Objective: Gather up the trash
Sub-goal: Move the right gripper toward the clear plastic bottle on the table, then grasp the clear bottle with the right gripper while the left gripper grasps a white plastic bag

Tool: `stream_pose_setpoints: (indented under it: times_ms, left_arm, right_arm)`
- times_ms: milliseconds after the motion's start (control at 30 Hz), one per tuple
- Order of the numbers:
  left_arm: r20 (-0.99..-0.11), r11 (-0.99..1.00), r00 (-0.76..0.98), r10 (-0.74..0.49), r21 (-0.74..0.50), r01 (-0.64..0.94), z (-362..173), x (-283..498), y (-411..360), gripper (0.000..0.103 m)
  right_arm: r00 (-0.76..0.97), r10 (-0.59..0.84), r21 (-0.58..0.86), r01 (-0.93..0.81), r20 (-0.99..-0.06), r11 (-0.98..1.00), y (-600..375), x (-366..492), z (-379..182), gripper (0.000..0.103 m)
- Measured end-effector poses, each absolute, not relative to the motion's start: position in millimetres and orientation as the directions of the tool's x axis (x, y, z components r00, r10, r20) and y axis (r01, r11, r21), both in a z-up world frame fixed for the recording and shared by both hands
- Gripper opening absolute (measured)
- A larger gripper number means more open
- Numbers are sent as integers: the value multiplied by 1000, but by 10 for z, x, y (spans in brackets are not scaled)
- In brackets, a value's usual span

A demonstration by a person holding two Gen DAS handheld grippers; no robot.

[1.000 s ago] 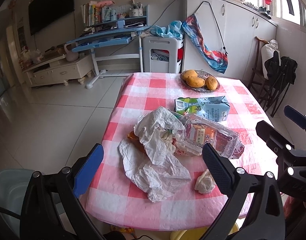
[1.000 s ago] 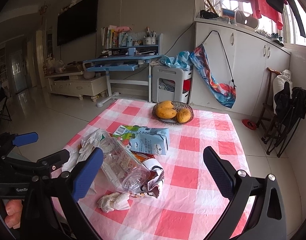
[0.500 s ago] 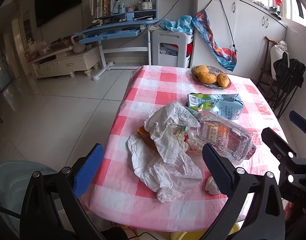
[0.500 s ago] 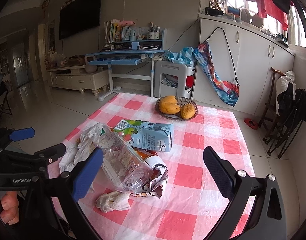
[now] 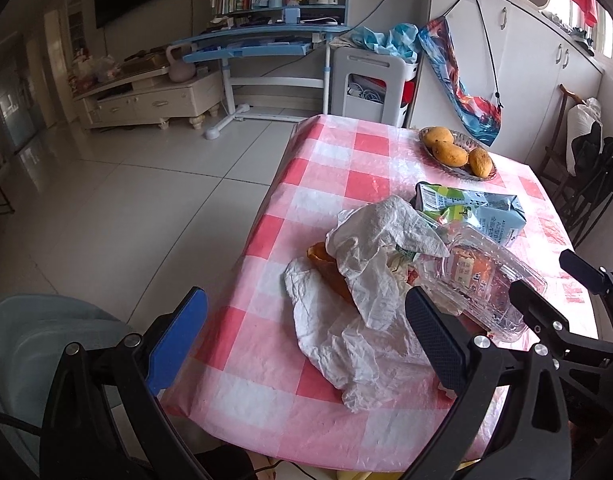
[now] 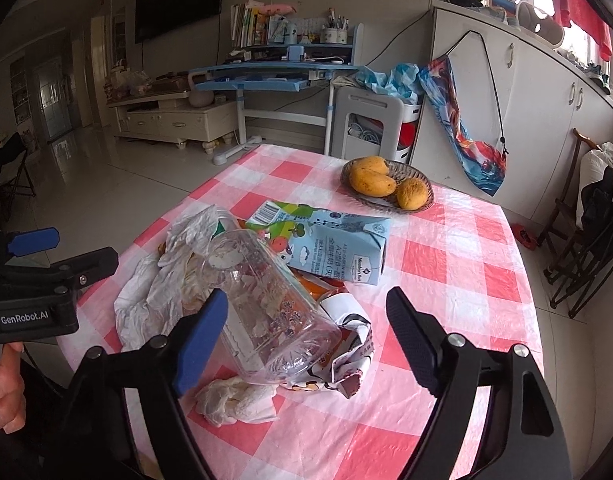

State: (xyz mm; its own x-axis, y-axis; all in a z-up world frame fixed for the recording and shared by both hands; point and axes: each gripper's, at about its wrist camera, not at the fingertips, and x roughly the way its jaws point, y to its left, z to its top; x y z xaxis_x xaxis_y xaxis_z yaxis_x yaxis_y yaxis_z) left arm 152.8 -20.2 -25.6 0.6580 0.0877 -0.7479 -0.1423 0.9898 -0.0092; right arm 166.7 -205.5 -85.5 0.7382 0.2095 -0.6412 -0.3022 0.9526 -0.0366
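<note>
A pile of trash lies on the pink checked table. It holds a crumpled white plastic bag, a clear plastic bottle on its side, a blue-green milk carton, a torn snack wrapper and a wadded tissue. My right gripper straddles the bottle's near end and its jaws are closing. The blue pad is next to the bottle and the black pad stands clear of it. My left gripper hangs open over the near table edge, in front of the white bag, with nothing held.
A wicker basket of mangoes sits at the far side of the table. A grey-blue chair stands at the near left corner. Dark folding chairs crowd the right side. Tiled floor lies to the left.
Both grippers have come forward and lower toward the trash pile. The right jaws have narrowed around the bottle's near end. The left jaws stay wide.
</note>
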Motion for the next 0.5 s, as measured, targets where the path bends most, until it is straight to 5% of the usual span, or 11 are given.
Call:
stream_pose_setpoints:
  times_ms: [333,500]
  left_arm:
    - [-756,988,647,97,-8,-157,-287,1647,-136,96]
    - [-790,989,608,84,-9,-148,-376,1737,-93,96]
  right_arm:
    - [706,139,-241,-410,-694,880,-1669,1768,-1117,77]
    - [693,174,-216,-437,-699,873,-1712,1770,-1083,67]
